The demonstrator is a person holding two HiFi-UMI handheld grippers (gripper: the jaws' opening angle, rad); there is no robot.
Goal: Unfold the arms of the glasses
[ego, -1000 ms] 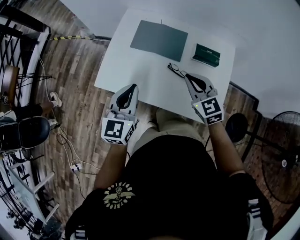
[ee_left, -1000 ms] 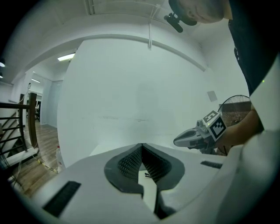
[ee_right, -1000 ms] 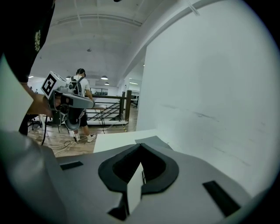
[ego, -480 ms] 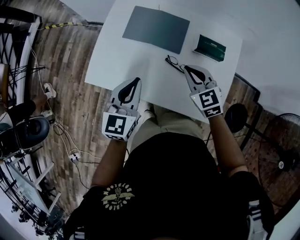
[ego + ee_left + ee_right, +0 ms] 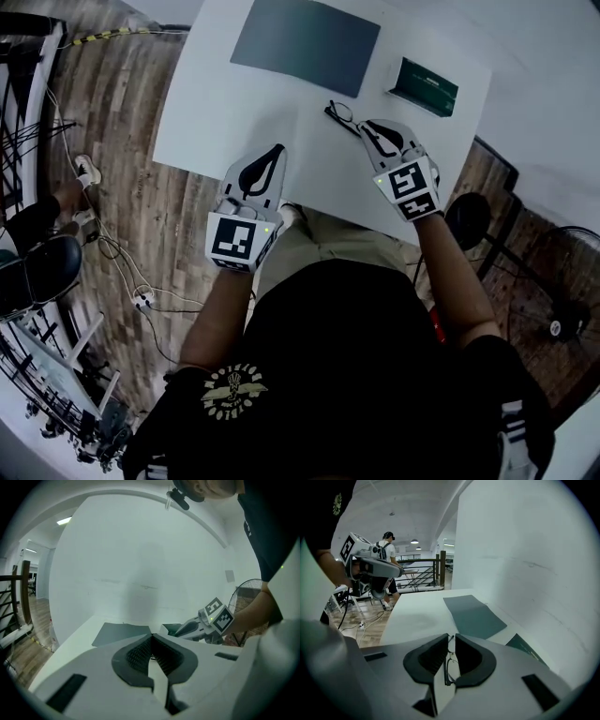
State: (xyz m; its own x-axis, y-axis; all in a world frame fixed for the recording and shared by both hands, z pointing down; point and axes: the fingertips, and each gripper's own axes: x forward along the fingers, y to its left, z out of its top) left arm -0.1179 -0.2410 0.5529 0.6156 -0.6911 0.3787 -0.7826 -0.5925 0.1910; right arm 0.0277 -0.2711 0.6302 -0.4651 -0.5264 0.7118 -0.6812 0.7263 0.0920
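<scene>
We count two hand-held grippers: the left hand-held gripper (image 5: 277,150), its jaws together, and the right hand-held gripper (image 5: 363,125), whose jaws have just been opening, with the glasses (image 5: 339,113) showing in the gap. That makes one pair of glasses. Each gripper carries one marker cube, so two in all: the left cube (image 5: 234,242) and the right cube (image 5: 410,190). We count one white surface (image 5: 234,112), and on it one grey mat (image 5: 305,42) and one green case (image 5: 424,87). Off to the side we count one fan (image 5: 567,323). In the right gripper view we count one more person (image 5: 387,550), standing far back.
</scene>
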